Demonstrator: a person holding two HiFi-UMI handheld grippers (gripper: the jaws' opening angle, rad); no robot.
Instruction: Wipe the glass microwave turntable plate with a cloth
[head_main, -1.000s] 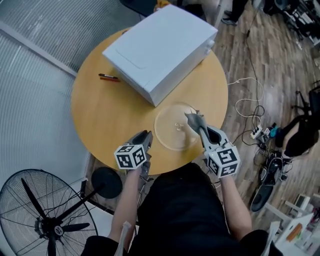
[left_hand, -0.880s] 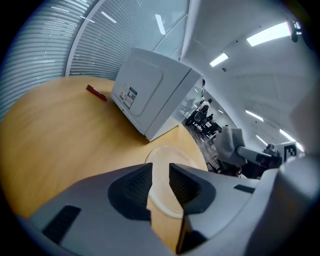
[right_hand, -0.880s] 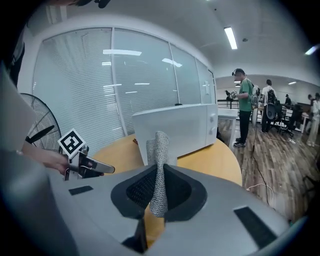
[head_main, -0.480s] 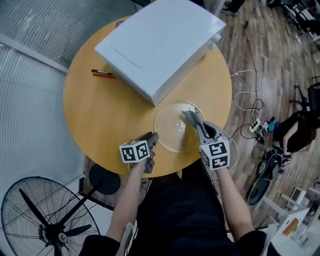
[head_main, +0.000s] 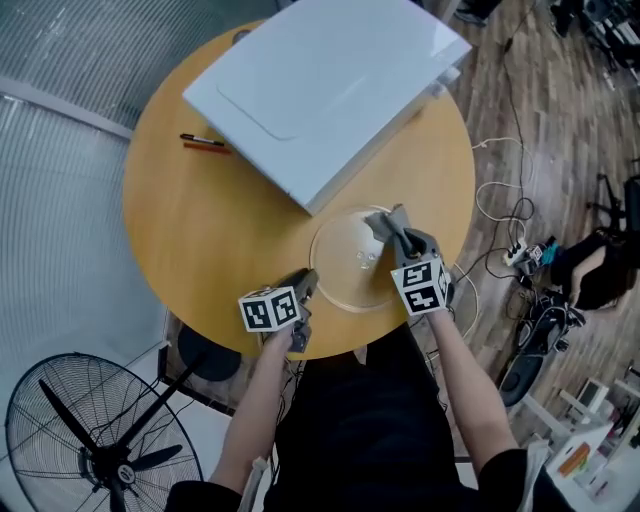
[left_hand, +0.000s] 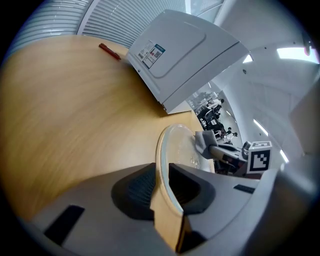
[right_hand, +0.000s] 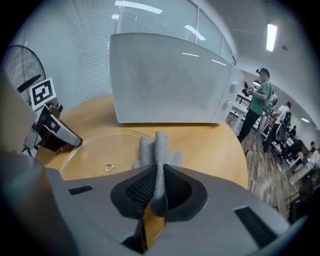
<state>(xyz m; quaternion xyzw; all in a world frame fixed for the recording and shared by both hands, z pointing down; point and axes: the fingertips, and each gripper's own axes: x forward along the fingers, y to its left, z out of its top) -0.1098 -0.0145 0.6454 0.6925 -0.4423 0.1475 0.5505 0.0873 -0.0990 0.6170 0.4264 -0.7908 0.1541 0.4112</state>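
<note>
The clear glass turntable plate (head_main: 345, 268) lies flat on the round wooden table (head_main: 200, 230), near its front edge. My left gripper (head_main: 307, 280) is at the plate's left rim. In the left gripper view the plate (left_hand: 177, 145) rim runs between the left gripper's (left_hand: 161, 170) jaws, which are closing on it. My right gripper (head_main: 393, 232) is shut on a grey cloth (head_main: 383, 221) over the plate's right side. The cloth (right_hand: 160, 150) stands folded between the right gripper's (right_hand: 159, 176) jaws, and its loose end rests on the plate (right_hand: 95, 150).
A white microwave (head_main: 320, 90) lying on the table fills its far half, just behind the plate. A red pen (head_main: 205, 144) lies left of it. A floor fan (head_main: 90, 440) stands below the table at the left, and cables (head_main: 500, 200) lie on the floor at the right.
Both grippers have come down to the table. The left one has reached the plate's left rim. The right one has lowered the cloth onto the plate.
</note>
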